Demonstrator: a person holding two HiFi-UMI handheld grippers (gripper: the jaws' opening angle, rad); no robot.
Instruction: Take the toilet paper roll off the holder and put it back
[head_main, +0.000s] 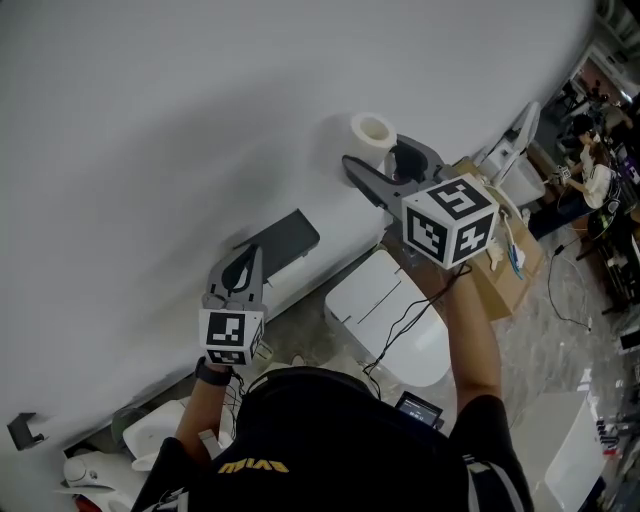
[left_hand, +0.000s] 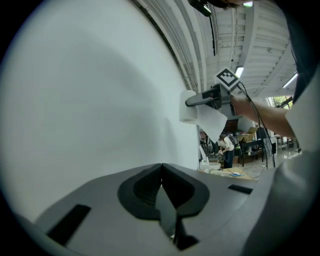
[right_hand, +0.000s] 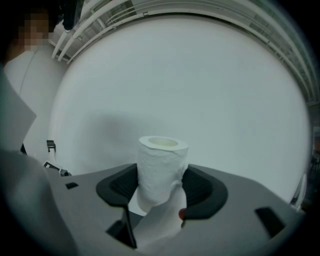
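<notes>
Facing a big plain white wall (head_main: 150, 120). Down below, a white toilet (head_main: 385, 300) with its lid shut, and just beside it a brown cardboard box (head_main: 505, 285).

Reaching out with the bare right arm (head_main: 472, 330), stretched long and high toward the wall. Bending the left arm (head_main: 200, 405) low and close to the body, with a black band (head_main: 212, 373) on the wrist.

Gripping with the right gripper (head_main: 380, 155), closed on the white toilet paper roll (head_main: 373, 130). Squeezed at its sides by the two dark pads, standing upright, close to the wall, with a loose end hanging down.

Pointing the left gripper (head_main: 245, 268) at the wall, well apart from the roll, tips pressed together on nothing.
</notes>
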